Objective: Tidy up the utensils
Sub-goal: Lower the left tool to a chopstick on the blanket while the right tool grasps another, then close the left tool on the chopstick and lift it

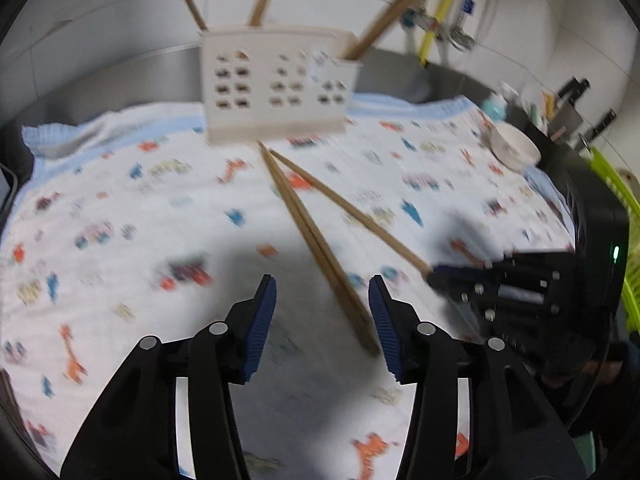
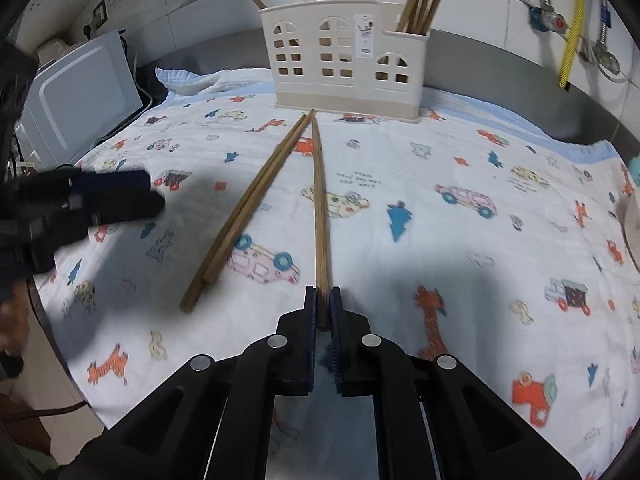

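Observation:
A cream house-shaped utensil holder (image 1: pixel 276 84) (image 2: pixel 344 60) stands at the back of the patterned cloth (image 2: pixel 440 160), with several wooden chopsticks upright in it. A loose pair of chopsticks (image 1: pixel 312 236) (image 2: pixel 248 204) lies on the cloth, pointing at the holder. My left gripper (image 1: pixel 322 292) (image 2: pixel 154 192) is open just above the cloth. The pair's near end lies inside its right finger, untouched by the pads. My right gripper (image 2: pixel 323 304) (image 1: pixel 434 274) is shut on the near end of a single chopstick (image 2: pixel 319 200) (image 1: pixel 348 208), whose far tip rests by the holder's base.
A white bowl (image 1: pixel 516 148) sits at the cloth's right edge. A grey box-like appliance (image 2: pixel 80 96) stands at the left. Knives (image 1: pixel 576 92) and a green rack (image 1: pixel 616 200) are at the far right. A yellow hose (image 2: pixel 572 20) and pipes run down the tiled wall.

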`<state>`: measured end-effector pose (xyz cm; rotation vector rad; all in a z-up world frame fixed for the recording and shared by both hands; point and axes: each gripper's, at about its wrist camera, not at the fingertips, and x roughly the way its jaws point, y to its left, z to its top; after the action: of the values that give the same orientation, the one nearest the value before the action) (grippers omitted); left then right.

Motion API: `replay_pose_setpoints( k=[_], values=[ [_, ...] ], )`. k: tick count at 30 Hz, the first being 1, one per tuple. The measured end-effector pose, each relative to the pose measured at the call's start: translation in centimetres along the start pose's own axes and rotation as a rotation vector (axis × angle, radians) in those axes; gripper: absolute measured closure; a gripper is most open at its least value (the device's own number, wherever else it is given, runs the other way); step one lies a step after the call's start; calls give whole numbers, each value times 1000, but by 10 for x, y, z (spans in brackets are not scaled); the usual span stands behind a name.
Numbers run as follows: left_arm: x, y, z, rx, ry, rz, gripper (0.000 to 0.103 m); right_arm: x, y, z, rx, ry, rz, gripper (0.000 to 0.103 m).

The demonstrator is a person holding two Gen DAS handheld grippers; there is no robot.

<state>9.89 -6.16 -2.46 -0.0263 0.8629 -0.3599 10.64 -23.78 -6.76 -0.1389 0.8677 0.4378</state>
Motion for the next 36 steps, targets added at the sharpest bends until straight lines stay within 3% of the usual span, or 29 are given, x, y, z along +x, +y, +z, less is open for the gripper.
replay_pose_setpoints(
  k=[10,13,15,19,22,24,29,36],
  values=[
    [26,-24,-26,75,65,61,52,-12,-4,-17,11,5,8,96],
    [31,-27,-29,108,68,124,50,-12,-4,-17,11,3,7,96],
    [30,-24,-29,110,61,133,50,-12,-4,-18,12,3,8,96],
    [26,-13,-29,122,46,222,50,-12,-4,-17,13,2,7,96],
    [23,8,-26,61,45,257,50,-12,-3,-17,15,-2,6,96],
    [21,18,-25,20,43,255,52,-11,-3,-15,19,-6,10,96],
    [21,14,-23,-14,21,153,57,-6,-3,-11,38,-14,15,96],
    [34,15,-17,-18,19,139,80,-2,-4,-6,54,-19,21,96]
  ],
)
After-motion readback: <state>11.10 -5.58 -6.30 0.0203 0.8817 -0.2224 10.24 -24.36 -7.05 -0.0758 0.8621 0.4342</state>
